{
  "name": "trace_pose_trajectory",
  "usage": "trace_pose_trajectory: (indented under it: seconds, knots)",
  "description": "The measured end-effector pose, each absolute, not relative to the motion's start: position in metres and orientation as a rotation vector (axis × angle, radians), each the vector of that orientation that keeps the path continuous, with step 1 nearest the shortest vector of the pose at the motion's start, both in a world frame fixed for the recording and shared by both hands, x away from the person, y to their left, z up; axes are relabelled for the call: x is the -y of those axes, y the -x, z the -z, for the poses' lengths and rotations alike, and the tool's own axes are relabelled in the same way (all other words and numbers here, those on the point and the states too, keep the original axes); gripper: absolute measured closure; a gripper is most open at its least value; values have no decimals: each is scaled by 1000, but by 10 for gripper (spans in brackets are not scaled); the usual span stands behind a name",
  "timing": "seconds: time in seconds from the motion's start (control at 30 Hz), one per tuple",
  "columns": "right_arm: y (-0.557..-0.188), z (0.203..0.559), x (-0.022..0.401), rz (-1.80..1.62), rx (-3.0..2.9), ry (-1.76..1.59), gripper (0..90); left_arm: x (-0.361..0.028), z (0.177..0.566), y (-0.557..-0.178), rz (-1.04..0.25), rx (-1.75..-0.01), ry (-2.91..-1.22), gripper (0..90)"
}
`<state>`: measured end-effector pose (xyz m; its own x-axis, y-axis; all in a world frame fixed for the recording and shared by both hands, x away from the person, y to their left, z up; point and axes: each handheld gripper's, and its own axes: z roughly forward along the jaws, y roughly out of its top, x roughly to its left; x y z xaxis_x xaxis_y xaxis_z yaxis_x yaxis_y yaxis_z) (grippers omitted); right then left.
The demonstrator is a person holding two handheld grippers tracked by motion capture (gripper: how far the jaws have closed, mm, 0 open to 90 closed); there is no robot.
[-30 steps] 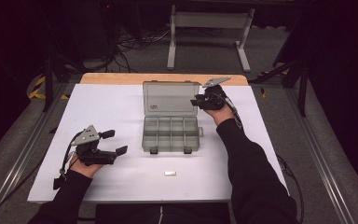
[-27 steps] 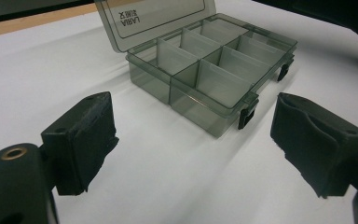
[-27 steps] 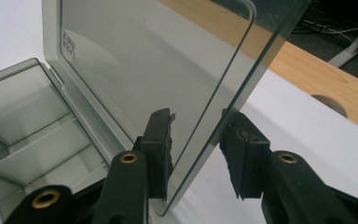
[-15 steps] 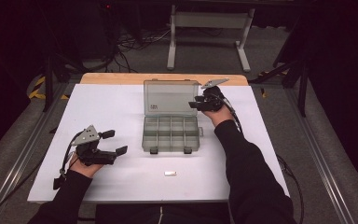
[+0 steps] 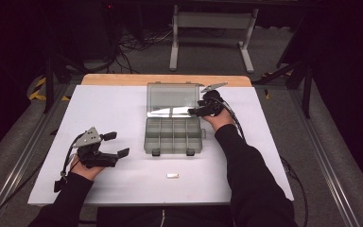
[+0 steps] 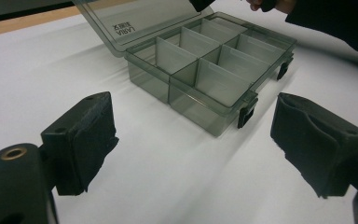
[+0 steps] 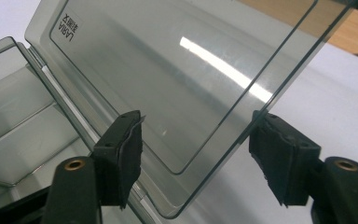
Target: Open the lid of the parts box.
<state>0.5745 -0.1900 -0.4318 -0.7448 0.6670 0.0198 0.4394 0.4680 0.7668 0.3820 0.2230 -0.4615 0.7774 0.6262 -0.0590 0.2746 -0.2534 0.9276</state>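
Compartment box point(image 5: 173, 135) sits at the middle of the white table point(image 5: 123, 106), its clear lid point(image 5: 172, 98) thrown back toward the far edge and standing tilted up. The right gripper point(image 5: 199, 109) is at the lid's right edge, and its jaws have just been opening — in the right gripper view the lid's edge lies between the pads point(image 7: 126, 149), but neither pad presses on it, so the lid looks released and resting on its own hinge. That suggests the opening step is done, with every compartment bare. The left gripper point(image 5: 113, 144) rests at the near left, well apart from the box, jaws spread wide on nothing. A small white piece point(image 5: 172, 176) lies near the front edge — a likely next pick.
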Motion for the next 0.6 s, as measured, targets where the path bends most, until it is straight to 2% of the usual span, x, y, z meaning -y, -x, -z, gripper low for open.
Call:
trace_pose_trajectory:
  seconds: [0.6]
  knots:
    - [-578, 441, 191, -1143, -2465, -1003, 275, -222, 462, -382, -390, -686, -1849, 147]
